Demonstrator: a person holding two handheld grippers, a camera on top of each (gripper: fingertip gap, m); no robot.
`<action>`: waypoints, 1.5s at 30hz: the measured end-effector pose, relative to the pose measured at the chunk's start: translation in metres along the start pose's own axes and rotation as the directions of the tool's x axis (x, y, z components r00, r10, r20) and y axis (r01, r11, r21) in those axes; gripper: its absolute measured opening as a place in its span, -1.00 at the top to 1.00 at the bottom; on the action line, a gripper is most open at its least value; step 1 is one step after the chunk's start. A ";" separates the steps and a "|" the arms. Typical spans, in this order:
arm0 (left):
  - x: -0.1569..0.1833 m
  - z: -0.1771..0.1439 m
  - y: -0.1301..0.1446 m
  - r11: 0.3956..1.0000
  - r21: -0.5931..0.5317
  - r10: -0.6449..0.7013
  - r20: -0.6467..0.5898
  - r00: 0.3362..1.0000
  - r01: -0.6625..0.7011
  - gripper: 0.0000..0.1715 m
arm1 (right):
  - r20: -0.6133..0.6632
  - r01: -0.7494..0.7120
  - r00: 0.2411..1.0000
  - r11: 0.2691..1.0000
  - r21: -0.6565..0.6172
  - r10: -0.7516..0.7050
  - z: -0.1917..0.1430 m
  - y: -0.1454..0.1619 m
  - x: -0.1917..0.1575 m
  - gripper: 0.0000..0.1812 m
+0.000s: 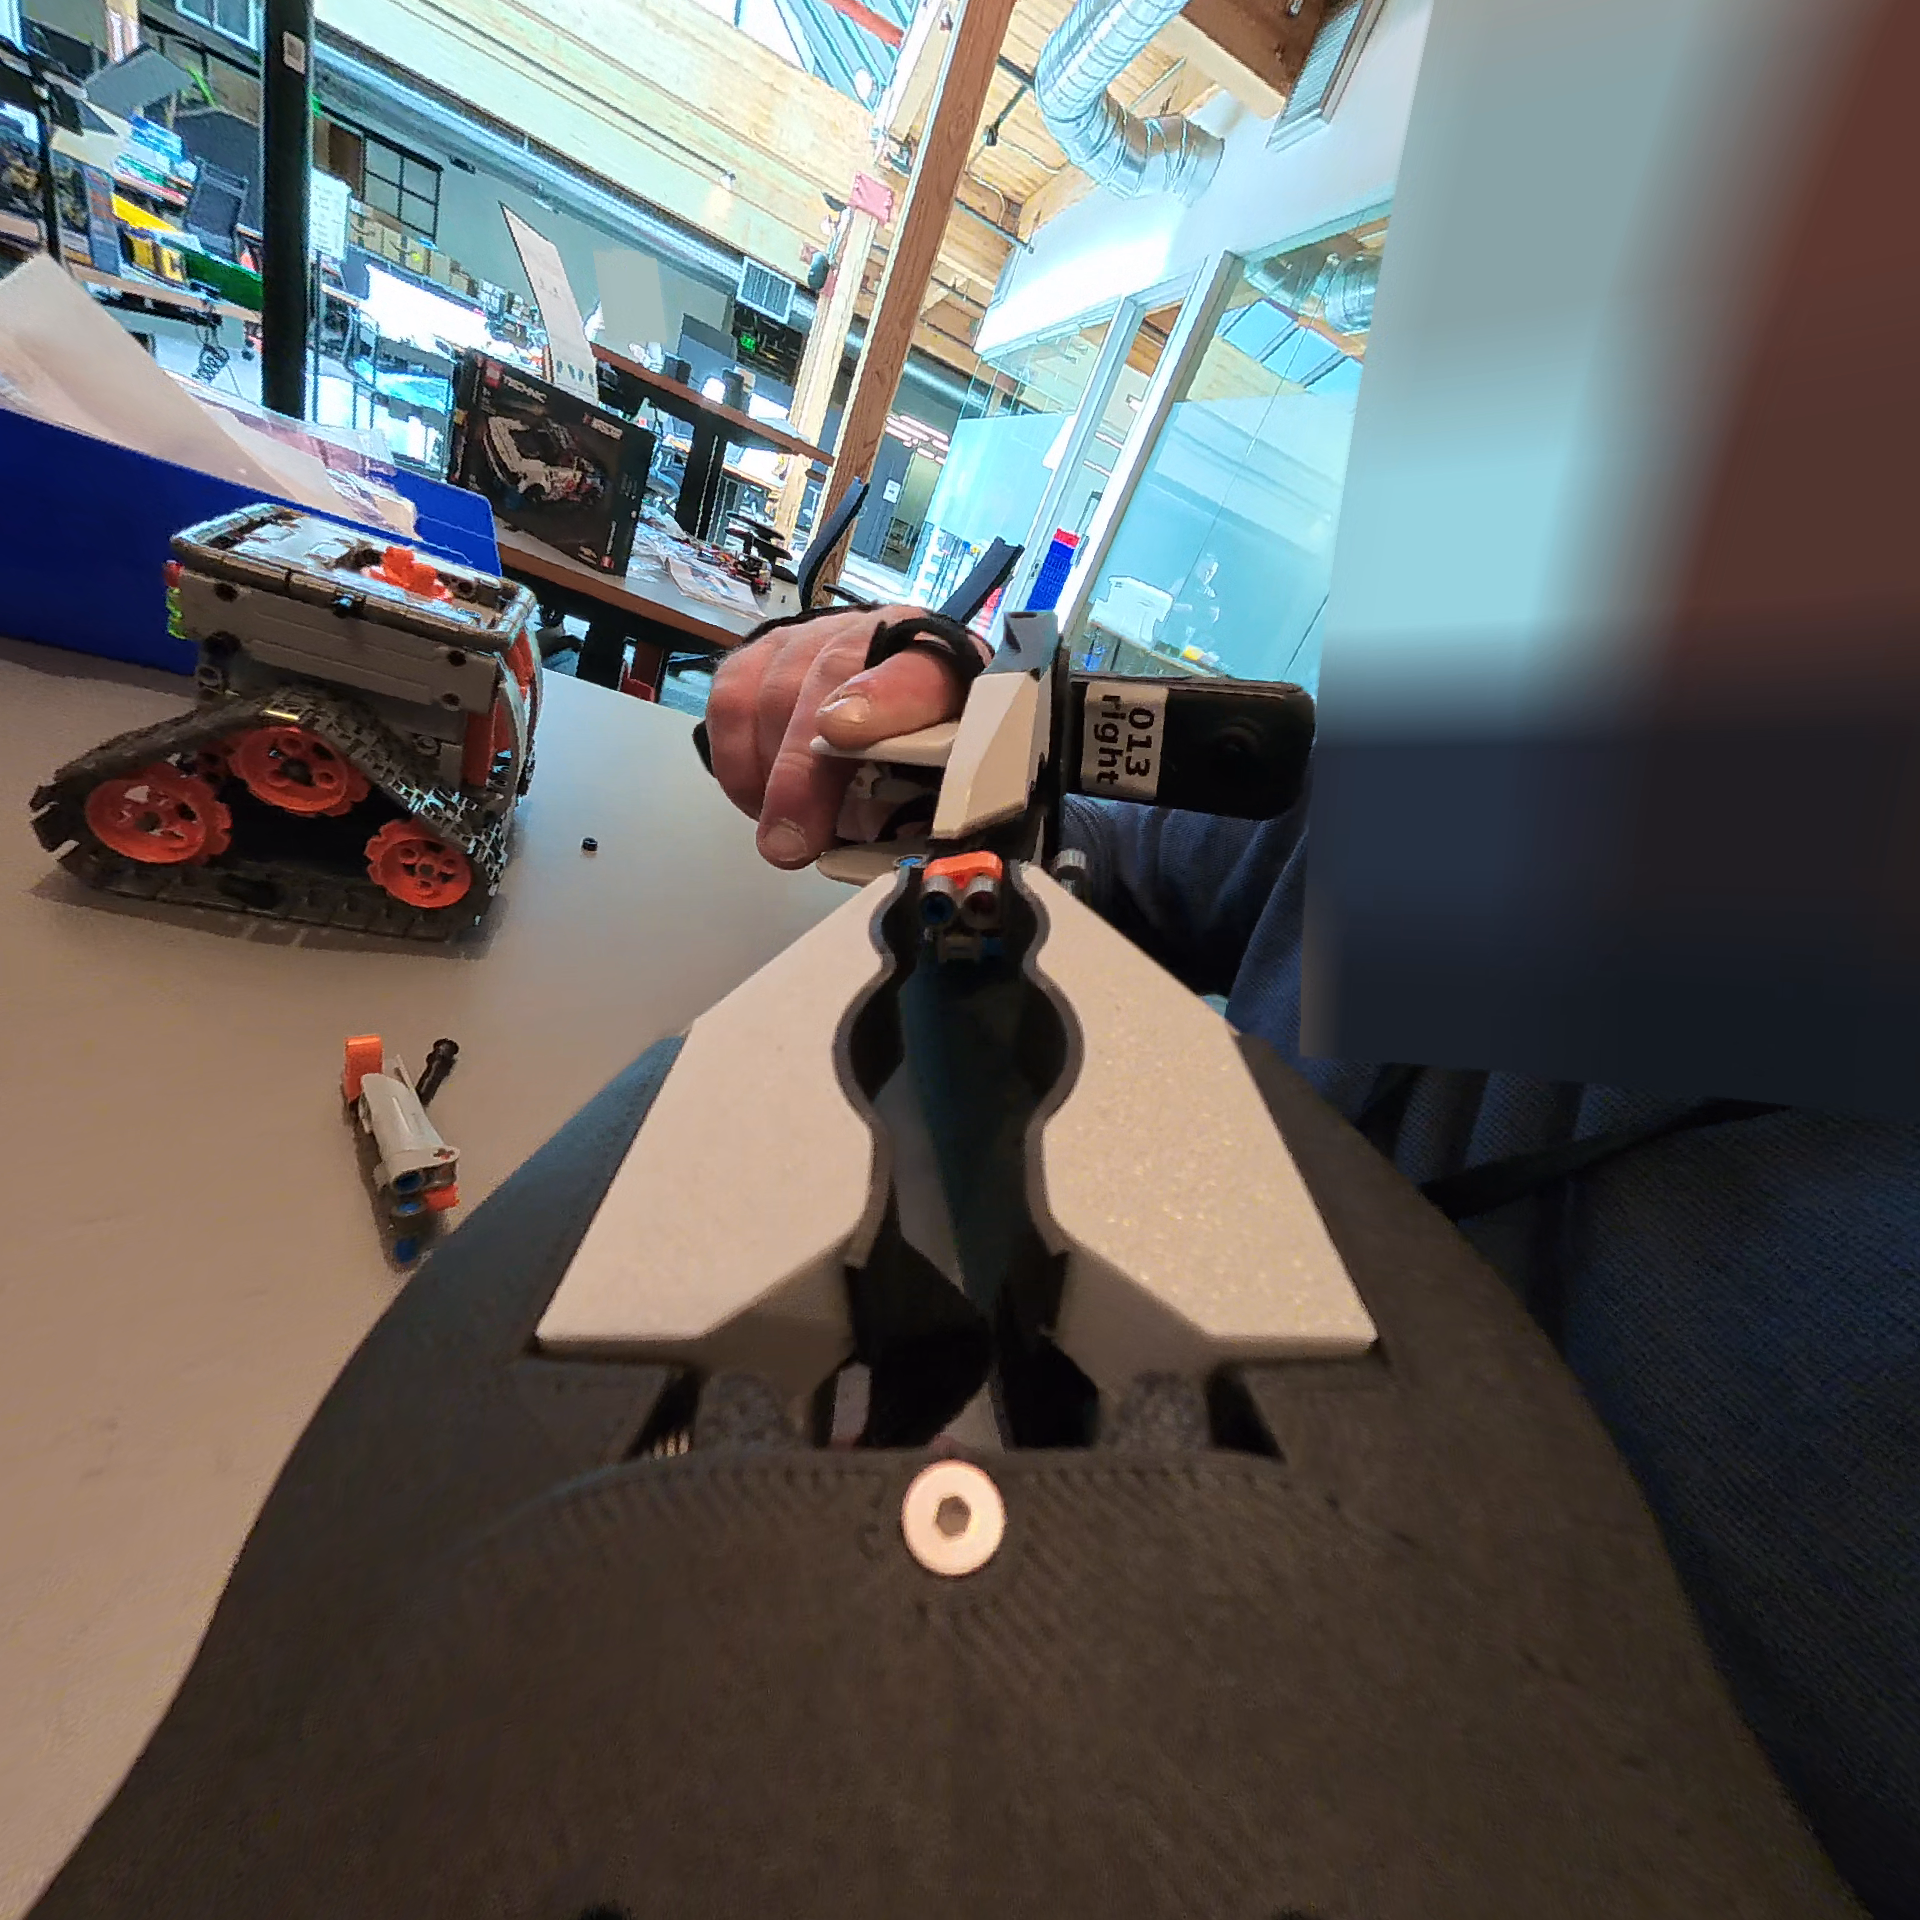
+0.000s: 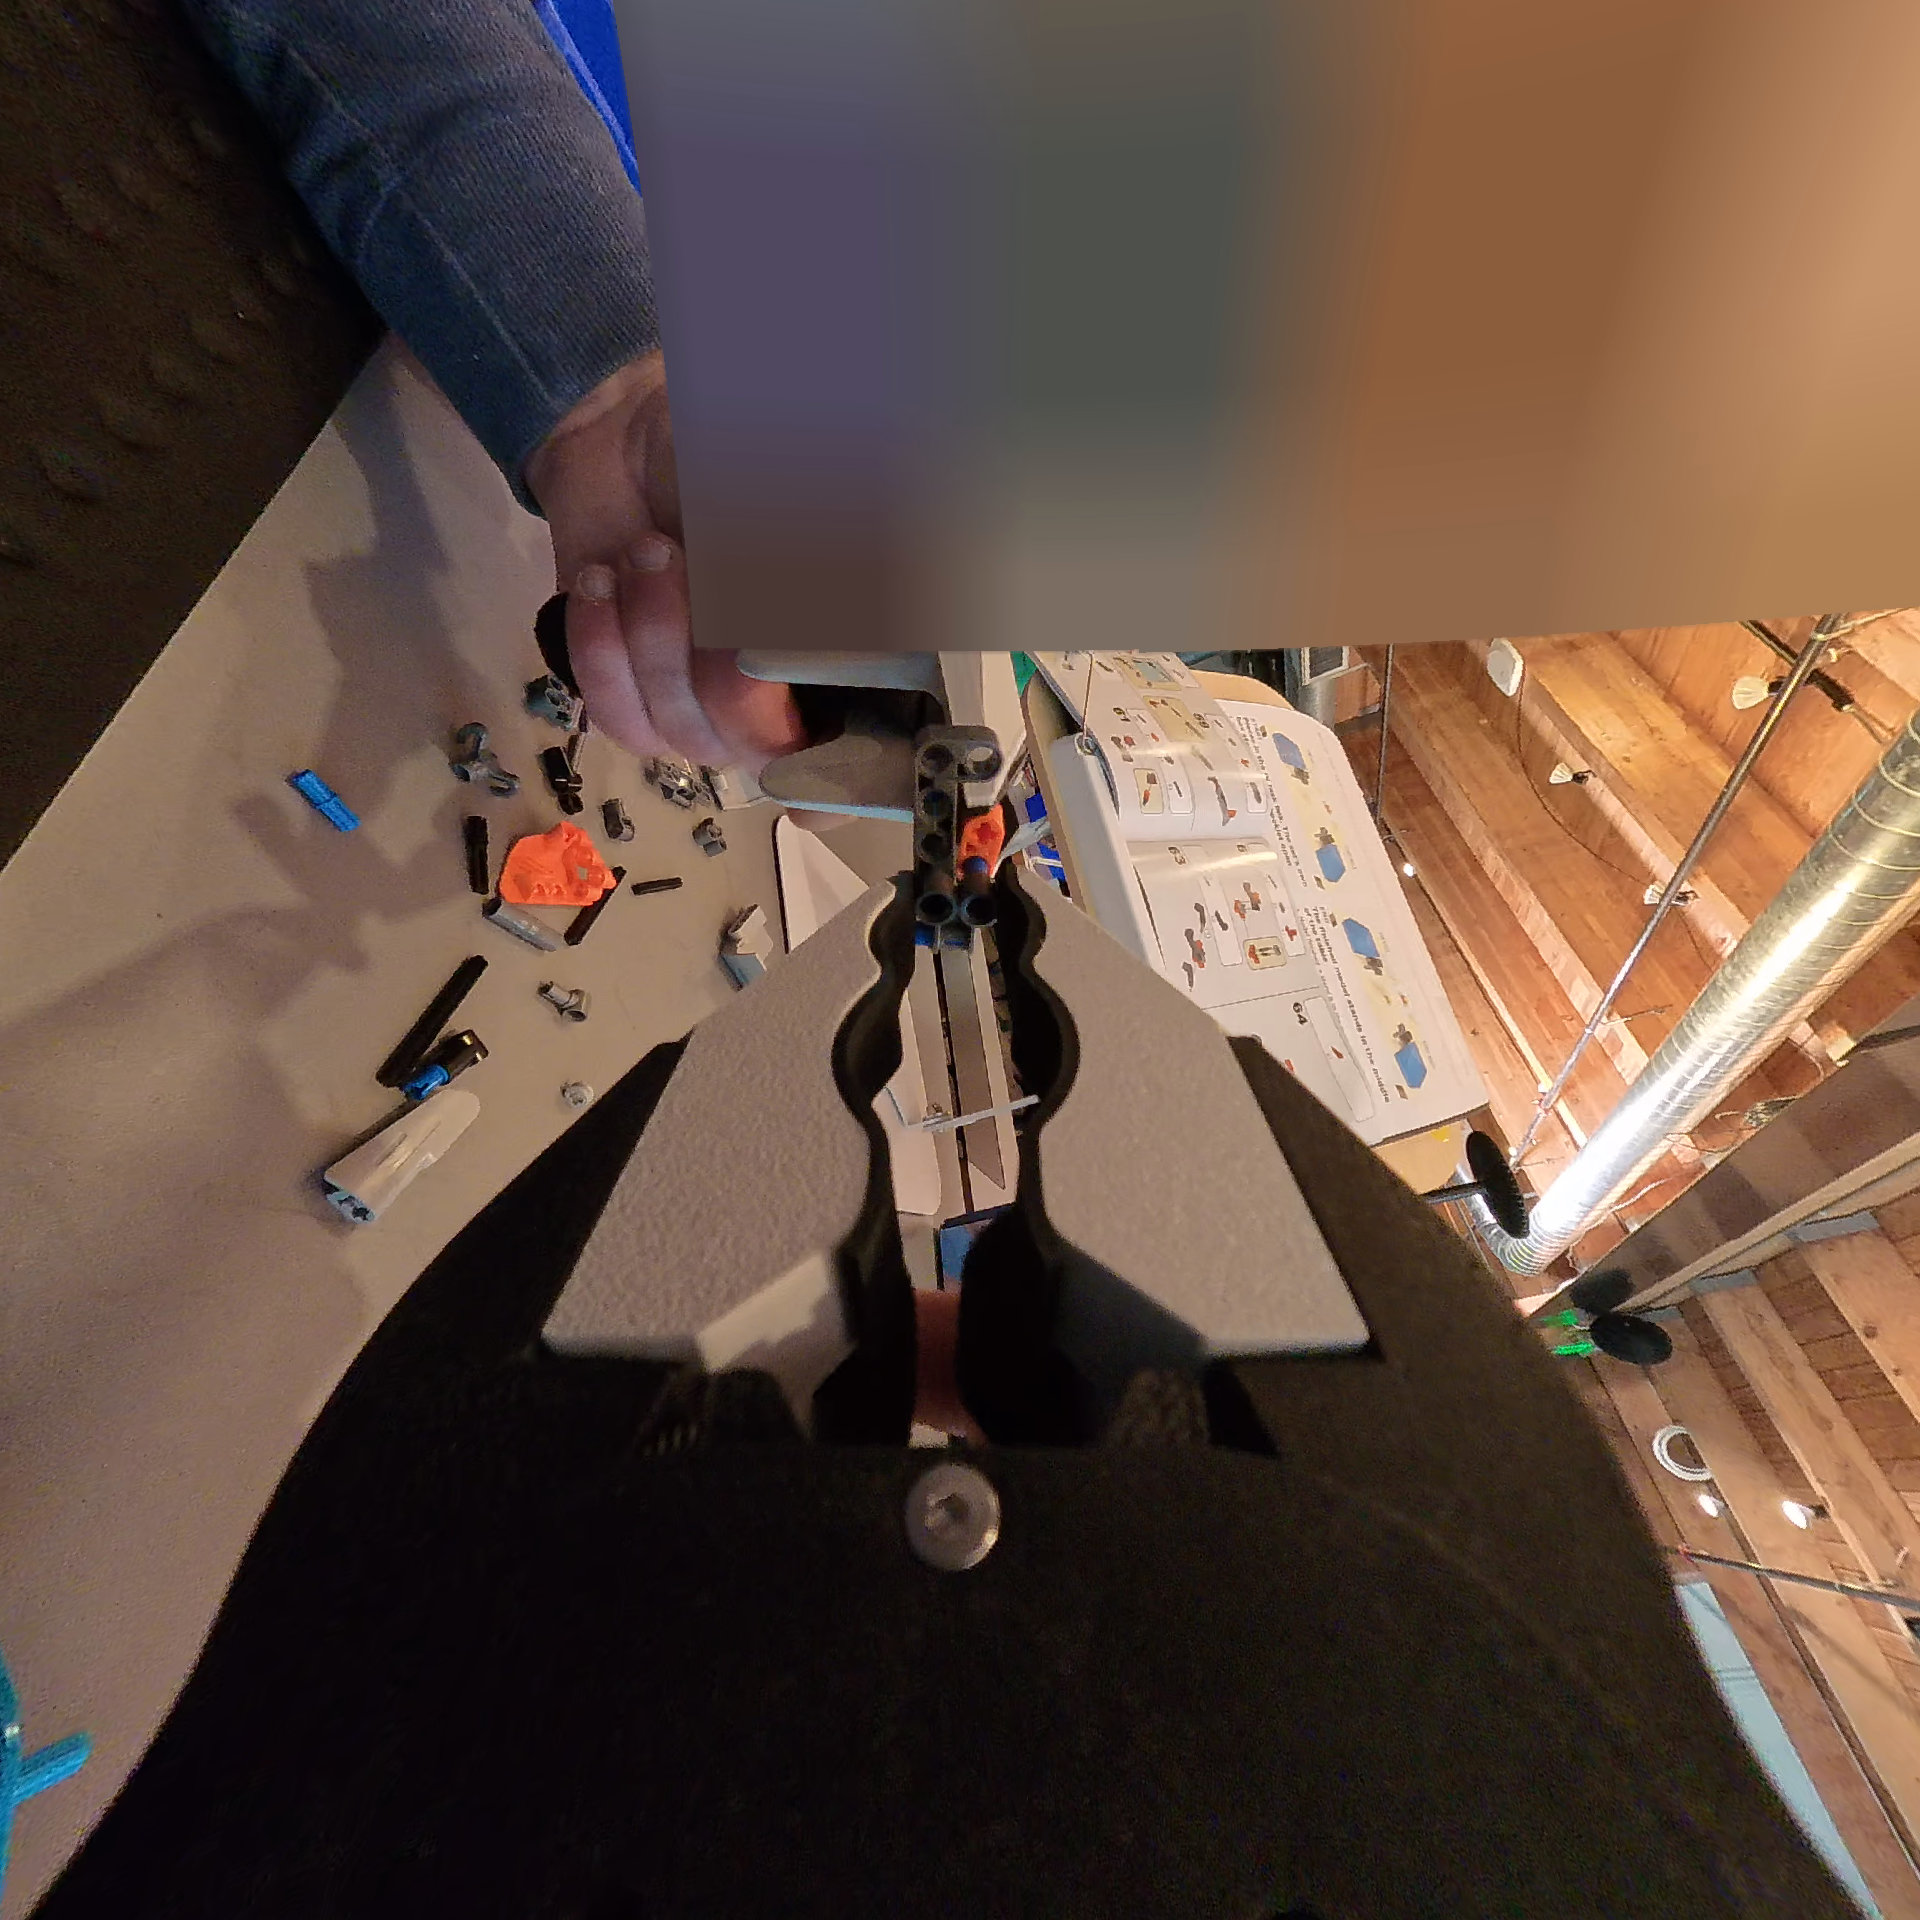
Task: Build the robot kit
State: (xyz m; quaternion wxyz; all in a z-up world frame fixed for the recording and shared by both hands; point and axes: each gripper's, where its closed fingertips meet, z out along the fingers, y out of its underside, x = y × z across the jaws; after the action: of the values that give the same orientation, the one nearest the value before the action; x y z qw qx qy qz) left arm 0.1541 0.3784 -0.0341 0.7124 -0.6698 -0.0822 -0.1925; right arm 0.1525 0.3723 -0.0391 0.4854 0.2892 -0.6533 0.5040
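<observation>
My left gripper [image 1: 961, 883] is shut on a small brick assembly [image 1: 961, 899] of orange, grey and blue parts, held above the table edge. My right gripper [image 2: 951, 894] is shut on a dark grey holed beam [image 2: 940, 821] with blue pins and an orange part [image 2: 982, 834]. The two grippers meet tip to tip, and I cannot tell whether both hold one joined assembly. A hand [image 1: 800, 727] grips the right gripper's handle just beyond my left fingertips. Another hand [image 2: 634, 665] holds the left gripper.
A tracked brick vehicle [image 1: 291, 727] with orange wheels stands at the table's left, in front of a blue bin [image 1: 94, 540]. A small white and orange sub-assembly [image 1: 400, 1132] lies nearer. Loose pins, an orange piece [image 2: 551, 868] and a grey panel [image 2: 400, 1153] are scattered on the table. An instruction booklet [image 2: 1247, 883] is propped open. Only a small space, under 4 cm, lies between the two pairs of fingers. Both grippers' tips are roughly 15 cm from the orange piece [image 2: 551, 868].
</observation>
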 end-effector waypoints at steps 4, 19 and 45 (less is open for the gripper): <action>-0.001 0.000 0.000 1.000 0.016 -0.008 0.001 1.000 0.008 0.83 | -0.014 0.023 1.000 1.000 -0.010 -0.023 0.000 0.001 0.000 0.86; 0.009 0.000 0.000 0.998 0.046 -0.047 -0.107 0.993 0.052 0.83 | -0.004 -0.042 0.999 0.997 0.059 0.043 -0.001 -0.011 0.000 0.86; 0.041 0.001 0.006 0.988 0.022 -0.136 -0.374 0.918 0.155 0.83 | 0.073 -0.136 0.990 0.968 0.211 0.123 -0.010 -0.046 -0.004 0.85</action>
State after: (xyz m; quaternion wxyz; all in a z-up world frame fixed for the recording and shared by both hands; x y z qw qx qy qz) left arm 0.1939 0.3727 -0.0243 0.7159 -0.5948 -0.0006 -0.3658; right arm 0.1970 0.3664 -0.0257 0.3977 0.3114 -0.6265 0.5937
